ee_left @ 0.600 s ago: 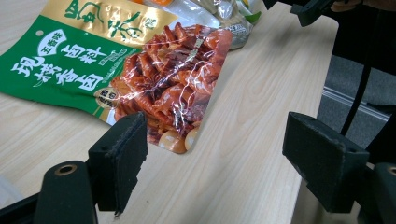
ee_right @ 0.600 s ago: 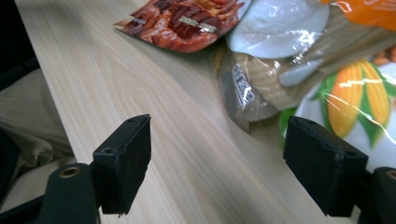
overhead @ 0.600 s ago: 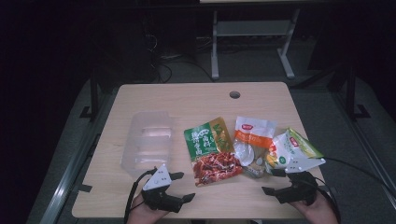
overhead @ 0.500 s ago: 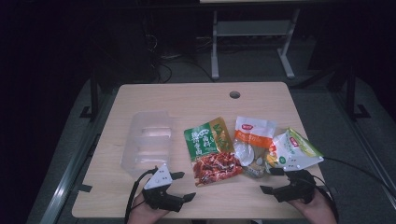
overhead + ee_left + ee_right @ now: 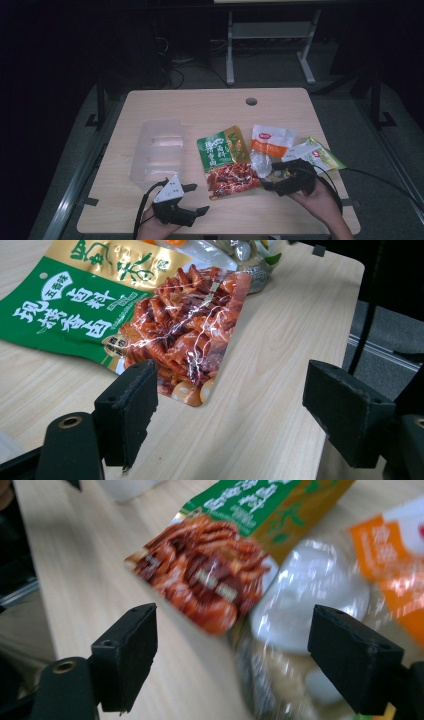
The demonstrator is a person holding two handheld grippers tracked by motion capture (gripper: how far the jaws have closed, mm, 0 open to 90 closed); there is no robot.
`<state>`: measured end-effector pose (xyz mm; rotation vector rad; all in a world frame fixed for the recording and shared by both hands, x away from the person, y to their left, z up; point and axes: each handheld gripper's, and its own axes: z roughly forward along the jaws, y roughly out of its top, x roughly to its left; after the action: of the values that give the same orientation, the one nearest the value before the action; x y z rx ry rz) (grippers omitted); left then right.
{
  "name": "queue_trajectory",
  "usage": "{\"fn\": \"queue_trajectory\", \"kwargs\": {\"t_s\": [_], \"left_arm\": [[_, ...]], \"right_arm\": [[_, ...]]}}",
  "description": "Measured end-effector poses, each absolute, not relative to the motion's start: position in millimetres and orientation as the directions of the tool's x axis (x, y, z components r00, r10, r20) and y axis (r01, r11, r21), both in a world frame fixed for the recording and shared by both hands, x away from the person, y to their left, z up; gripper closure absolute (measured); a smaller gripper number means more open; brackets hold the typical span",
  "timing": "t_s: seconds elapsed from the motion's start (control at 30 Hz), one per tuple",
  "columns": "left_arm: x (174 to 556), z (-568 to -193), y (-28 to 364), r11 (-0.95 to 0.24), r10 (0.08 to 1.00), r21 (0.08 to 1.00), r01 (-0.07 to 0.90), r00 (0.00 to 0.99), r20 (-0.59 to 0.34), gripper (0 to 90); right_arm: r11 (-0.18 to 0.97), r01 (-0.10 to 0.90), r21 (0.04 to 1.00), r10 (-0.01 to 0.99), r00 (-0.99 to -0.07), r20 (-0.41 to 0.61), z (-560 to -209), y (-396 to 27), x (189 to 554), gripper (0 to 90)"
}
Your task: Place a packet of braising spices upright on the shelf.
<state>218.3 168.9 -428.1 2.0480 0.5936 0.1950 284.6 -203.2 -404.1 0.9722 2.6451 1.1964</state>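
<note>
The green and gold snack packet [image 5: 227, 162] lies flat on the table [image 5: 210, 105], its clear window of red pieces [image 5: 185, 335] just ahead of the left gripper [image 5: 192, 199] and to that gripper's right. A clear plastic tray [image 5: 157, 150] sits beyond the left gripper, close to it. The left gripper hovers at the near edge with its jaws spread wide and nothing between them. The packet's red end also lies just ahead of the right gripper [image 5: 267, 184], off to its left. That gripper is likewise released, jaws apart, hanging over a shiny clear pouch [image 5: 310, 595]; its own view is blurred, so whether a jaw touches the pouch is hard to say. An orange and white packet [image 5: 270, 142] lies just past the right gripper, and a pale green packet [image 5: 320, 156] lies to its right.
</note>
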Motion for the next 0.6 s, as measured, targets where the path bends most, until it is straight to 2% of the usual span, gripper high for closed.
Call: {"fn": "queue_trajectory", "kwargs": {"t_s": [0.37, 0.6], "left_arm": [[220.0, -428.1, 167.6, -0.43, 0.481, 0.844, 0.321, 0.872, -0.087, 21.7], [218.6, -426.7, 167.8, -0.428, 0.481, 0.846, 0.318, 0.873, -0.085, 21.7]], "right_arm": [[0.557, 0.517, 0.65, 0.549, -0.817, 0.179, -386.0, -155.5, 344.3, 18.6], [0.575, 0.551, 0.605, 0.573, -0.799, 0.183, -383.3, -138.0, 381.7, 19.6]]}}
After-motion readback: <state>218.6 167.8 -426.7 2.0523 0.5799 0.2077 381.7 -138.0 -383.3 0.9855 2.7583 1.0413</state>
